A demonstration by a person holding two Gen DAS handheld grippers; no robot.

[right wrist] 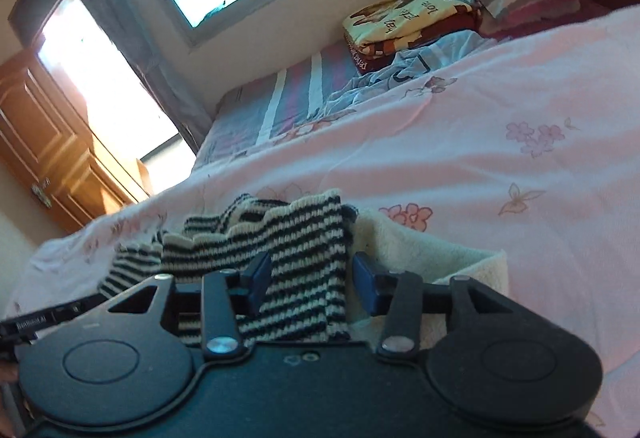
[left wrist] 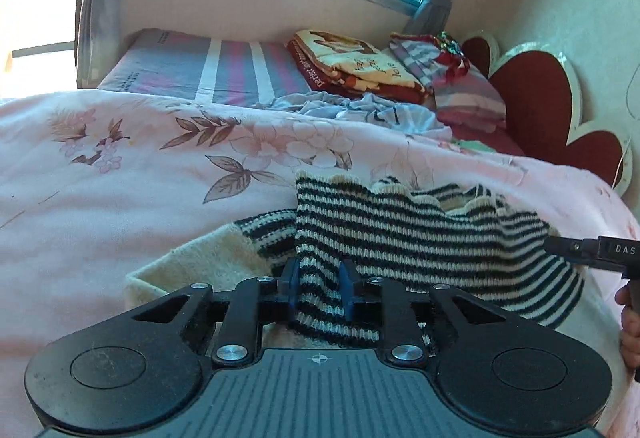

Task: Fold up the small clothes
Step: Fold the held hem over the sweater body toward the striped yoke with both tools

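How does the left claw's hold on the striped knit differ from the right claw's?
The left claw stands narrow, its pads pinching the striped knit. The right claw stands wider, with a gap beside its right pad. Both straddle an edge of that same knit.

"DAS" on the right tool (left wrist: 592,252), possibly "love" on folded blanket (left wrist: 360,66)

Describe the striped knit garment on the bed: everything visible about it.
The striped knit garment is a small piece in narrow black and cream stripes with a scalloped cream edge and a plain cream fleecy part beside it. It lies rumpled on the pink floral bedcover, its upper edge raised in folds. The left gripper has striped fabric between its blue pads; the right gripper straddles another fold, its right pad clear of the fabric.
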